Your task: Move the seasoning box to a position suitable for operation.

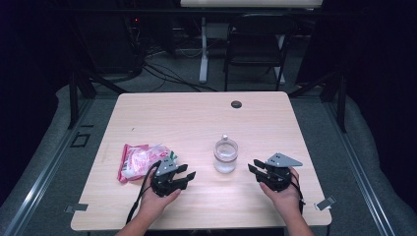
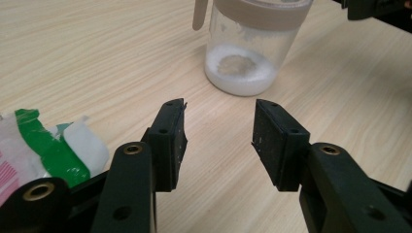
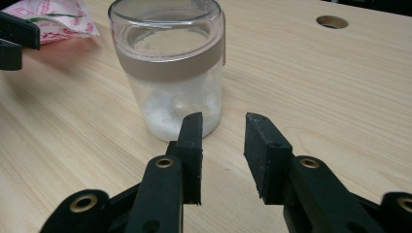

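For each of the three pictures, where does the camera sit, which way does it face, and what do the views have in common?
High view: above the person's side, looking forward and down on the table; both hands, left gripper and right gripper show.
Left gripper view: rides the left gripper, facing the clear jar; its open fingers show.
Right gripper view: rides the right gripper, facing the same jar; its open fingers show.
Shared: all see the jar and the red-and-white packet.
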Demonstrator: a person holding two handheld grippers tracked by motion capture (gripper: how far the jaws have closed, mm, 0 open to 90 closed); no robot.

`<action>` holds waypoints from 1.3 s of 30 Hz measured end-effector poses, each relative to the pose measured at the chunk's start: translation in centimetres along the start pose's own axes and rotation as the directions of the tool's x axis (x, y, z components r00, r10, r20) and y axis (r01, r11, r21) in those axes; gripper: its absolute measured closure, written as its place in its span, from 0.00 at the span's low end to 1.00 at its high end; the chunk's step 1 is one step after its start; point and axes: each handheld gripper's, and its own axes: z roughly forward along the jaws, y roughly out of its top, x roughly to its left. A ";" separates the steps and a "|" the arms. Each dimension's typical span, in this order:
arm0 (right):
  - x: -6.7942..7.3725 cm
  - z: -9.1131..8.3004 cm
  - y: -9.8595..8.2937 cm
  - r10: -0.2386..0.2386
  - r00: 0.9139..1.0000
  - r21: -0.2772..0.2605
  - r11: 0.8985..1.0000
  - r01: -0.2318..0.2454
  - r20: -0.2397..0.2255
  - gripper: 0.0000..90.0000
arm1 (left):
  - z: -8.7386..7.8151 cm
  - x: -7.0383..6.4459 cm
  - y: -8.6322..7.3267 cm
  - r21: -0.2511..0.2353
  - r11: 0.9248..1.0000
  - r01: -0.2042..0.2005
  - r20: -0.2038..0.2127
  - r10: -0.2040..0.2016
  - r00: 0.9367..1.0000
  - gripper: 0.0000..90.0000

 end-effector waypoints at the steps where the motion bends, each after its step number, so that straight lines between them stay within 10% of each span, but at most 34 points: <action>1: 0.0 0.1 0.0 0.007 1.000 0.000 1.000 -0.007 -0.008 0.76 | 0.2 -0.1 0.1 -0.006 1.000 0.008 -0.002 -0.008 1.000 0.61; 22: -2.1 2.4 1.3 0.051 0.998 0.002 0.999 -0.050 -0.030 0.97 | 5.3 -3.1 5.4 -0.009 0.996 0.084 -0.090 -0.084 0.992 0.92; 39: -1.5 5.9 3.1 0.012 0.999 0.017 1.000 -0.011 -0.053 0.99 | 7.9 -2.6 5.4 0.029 0.992 0.121 -0.158 -0.115 0.981 1.00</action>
